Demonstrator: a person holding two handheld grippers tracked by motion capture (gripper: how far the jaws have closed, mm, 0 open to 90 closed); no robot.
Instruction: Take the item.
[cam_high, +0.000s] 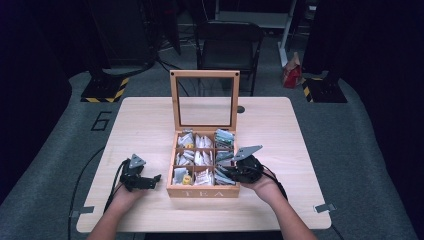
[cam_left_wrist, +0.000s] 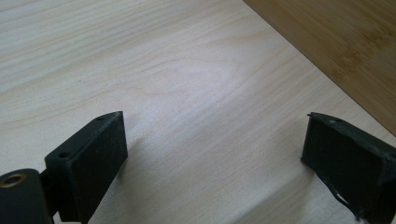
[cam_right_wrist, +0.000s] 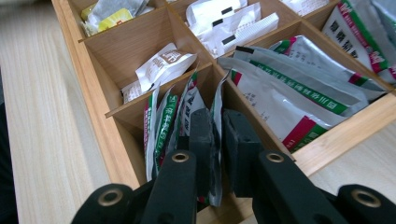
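Tea packet (cam_right_wrist: 215, 140) is pinched by right gripper (cam_right_wrist: 218, 135); left gripper (cam_left_wrist: 212, 154) gapes wide, empty.

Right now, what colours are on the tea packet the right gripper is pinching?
Silver with green and red bands; the tea packet between the right gripper's fingers shows best in the right gripper view.
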